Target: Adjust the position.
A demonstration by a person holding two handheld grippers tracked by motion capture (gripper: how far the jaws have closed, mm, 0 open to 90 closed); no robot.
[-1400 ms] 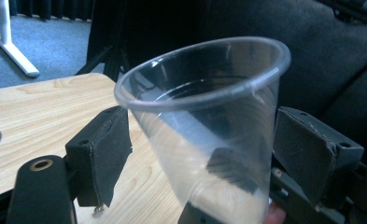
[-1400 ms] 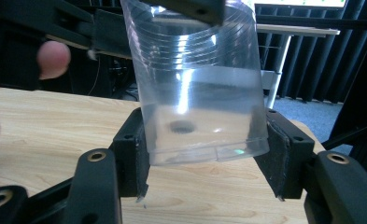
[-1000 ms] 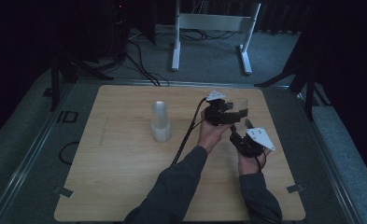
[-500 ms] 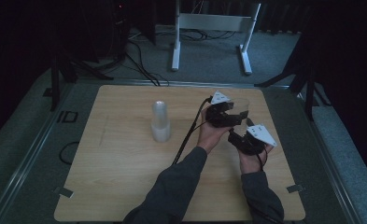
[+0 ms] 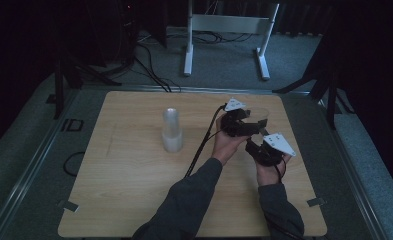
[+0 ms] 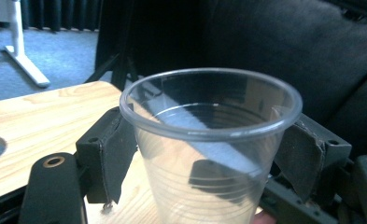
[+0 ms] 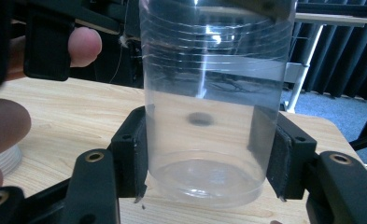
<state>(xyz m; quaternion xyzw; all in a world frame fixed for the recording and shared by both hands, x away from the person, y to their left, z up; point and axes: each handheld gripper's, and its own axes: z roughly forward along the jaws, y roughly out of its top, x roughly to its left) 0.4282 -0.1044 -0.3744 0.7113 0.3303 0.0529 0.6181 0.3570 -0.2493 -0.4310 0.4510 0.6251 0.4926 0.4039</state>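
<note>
Two claws pinch one clear plastic cup (image 6: 209, 140) near the desk's (image 5: 124, 200) right edge: left claw (image 6: 204, 154) under the rim, right claw (image 7: 207, 158) at the base; opposing squeezes could crumple its thin wall.

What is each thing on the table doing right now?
clear cup: upright, empty, held by both grippers.
left gripper: shut on the cup below its rim.
right gripper: shut on the cup near its base.
cup stack: standing alone, untouched.
</note>
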